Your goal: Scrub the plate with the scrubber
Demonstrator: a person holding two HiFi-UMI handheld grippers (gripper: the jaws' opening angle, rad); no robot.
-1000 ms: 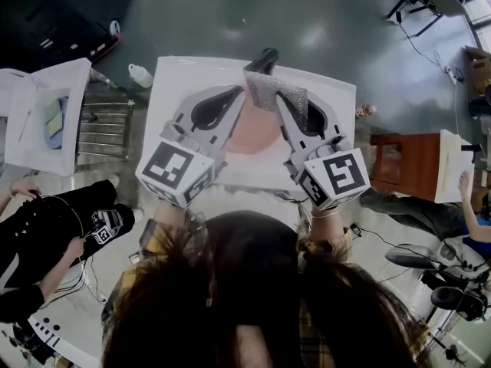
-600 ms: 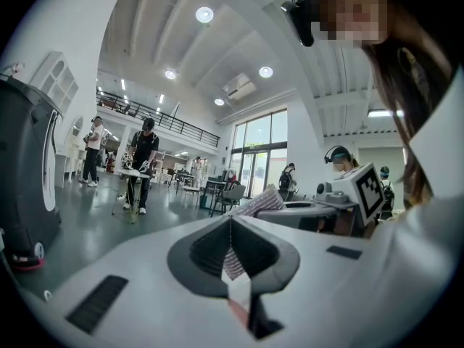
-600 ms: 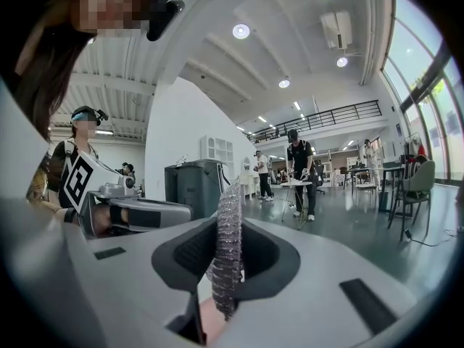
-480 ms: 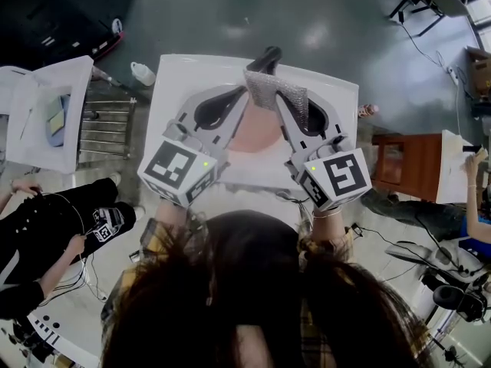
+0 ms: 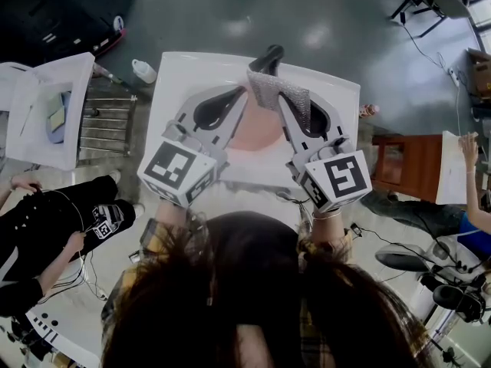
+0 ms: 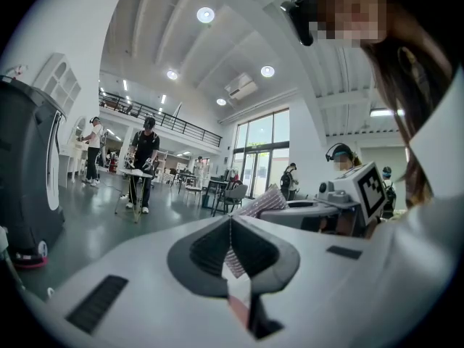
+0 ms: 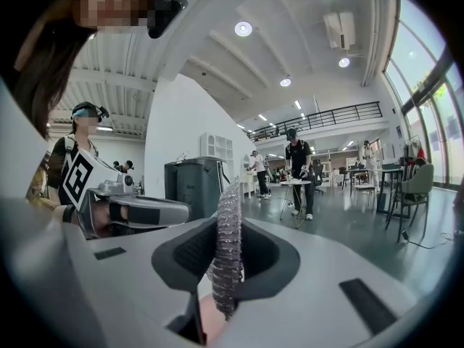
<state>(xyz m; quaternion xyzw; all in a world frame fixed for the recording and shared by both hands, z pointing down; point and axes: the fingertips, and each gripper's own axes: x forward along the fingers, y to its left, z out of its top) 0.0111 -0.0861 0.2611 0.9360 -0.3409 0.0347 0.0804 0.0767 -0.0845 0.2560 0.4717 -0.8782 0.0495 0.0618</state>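
Observation:
In the head view a pink plate (image 5: 252, 133) shows between my two grippers above the white table (image 5: 184, 75). My left gripper (image 5: 244, 90) is shut on the plate's thin rim; in the left gripper view its jaws (image 6: 230, 227) meet, with the pink plate (image 6: 239, 312) edge-on below them. My right gripper (image 5: 275, 98) is shut on a silver mesh scrubber (image 5: 278, 92), which stands upright between its pads (image 7: 226, 216), where the scrubber (image 7: 226, 241) hangs over the plate (image 7: 210, 321). The scrubber (image 6: 255, 203) sits just beyond the left jaws. Whether it touches the plate is hidden.
A dark object (image 5: 268, 56) sticks up at the table's far edge. A white bottle (image 5: 142, 73) lies on the floor near a metal rack (image 5: 103, 125) and a second white table (image 5: 46, 113). A brown stool (image 5: 406, 163) stands at right. People sit on both sides.
Both grippers, the plate and the scrubber hold still. A person at the right edge has raised an arm.

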